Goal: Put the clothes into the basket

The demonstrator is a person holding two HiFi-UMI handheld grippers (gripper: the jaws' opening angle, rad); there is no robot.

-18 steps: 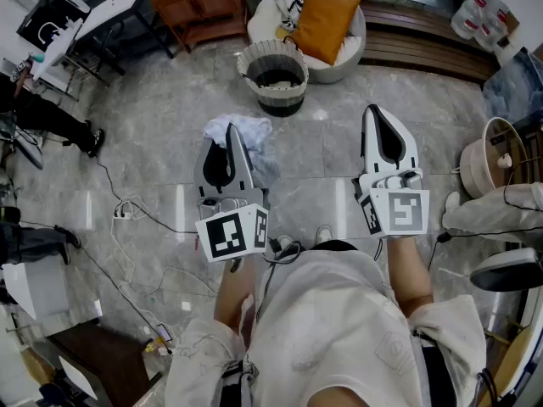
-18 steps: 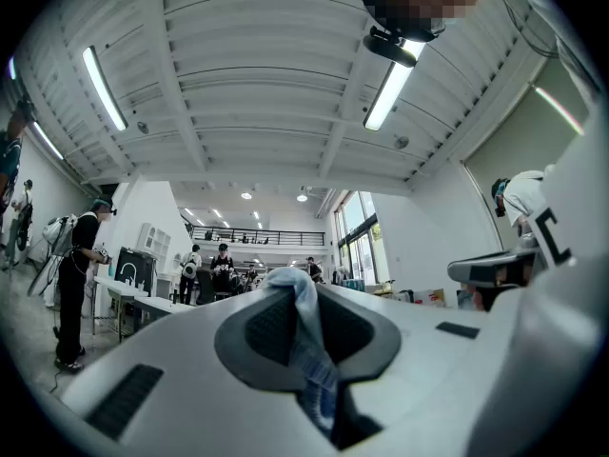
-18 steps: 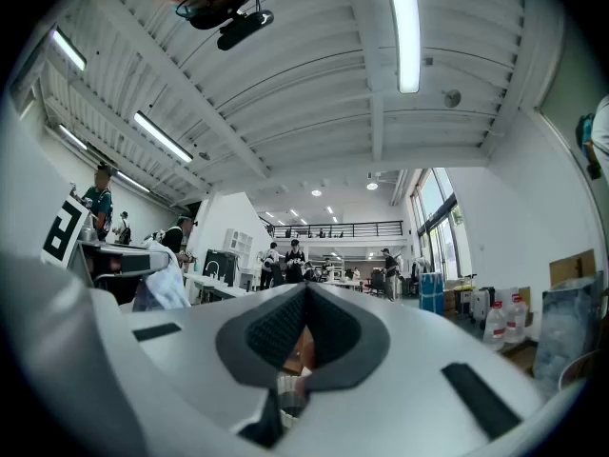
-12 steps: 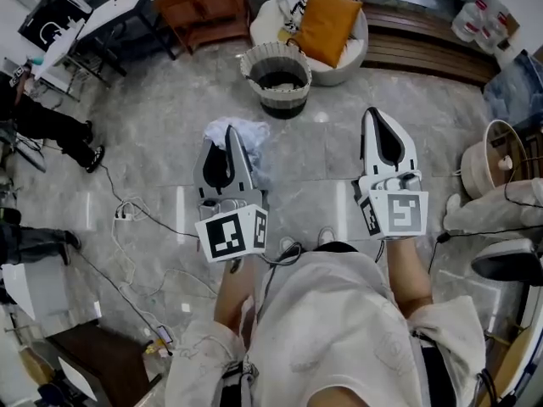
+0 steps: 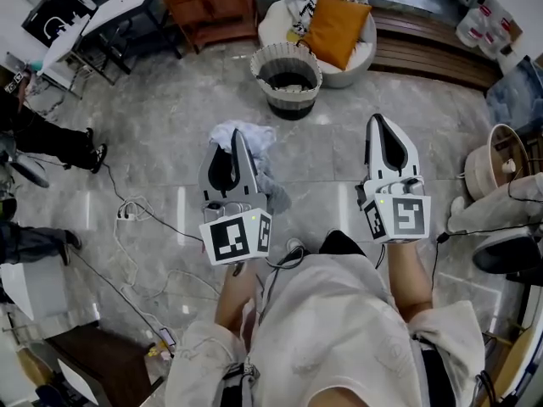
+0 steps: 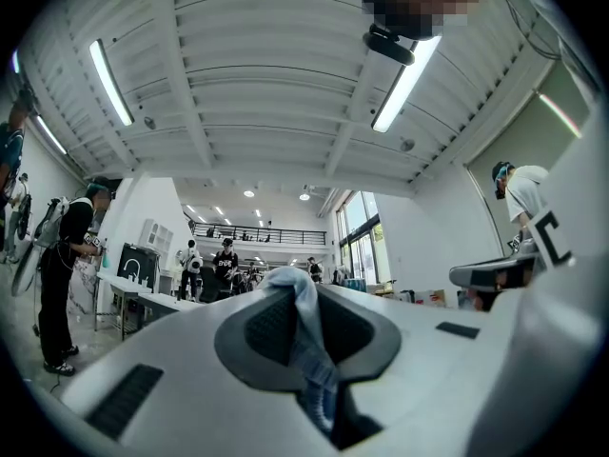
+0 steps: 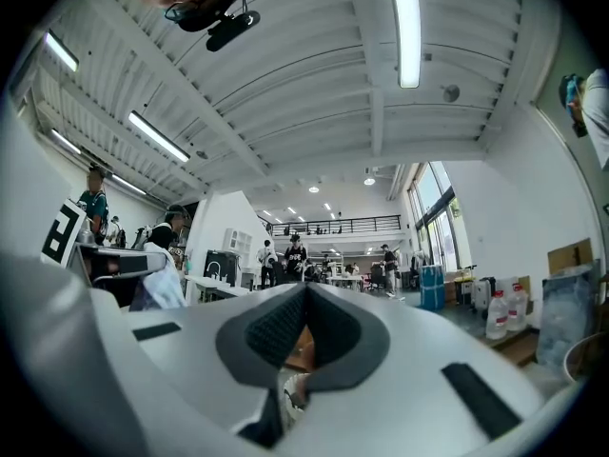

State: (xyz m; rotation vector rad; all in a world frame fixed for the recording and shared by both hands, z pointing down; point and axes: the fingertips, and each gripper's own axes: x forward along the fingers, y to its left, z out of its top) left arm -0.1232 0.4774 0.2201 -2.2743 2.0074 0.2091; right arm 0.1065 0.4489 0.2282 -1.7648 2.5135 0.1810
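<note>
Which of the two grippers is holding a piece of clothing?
The left gripper: a pale blue and white cloth is pinched between its jaws, while the right gripper is shut on nothing.

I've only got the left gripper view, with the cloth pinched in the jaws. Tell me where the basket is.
Observer: The basket stands on the floor ahead of you, beyond the left gripper and a little to its right.
Operator: Say what's in it.
Observer: Something dark lies at the bottom; I cannot tell what it is.
Operator: Now the other side.
Observer: The right gripper has its jaws together with nothing between them.
</note>
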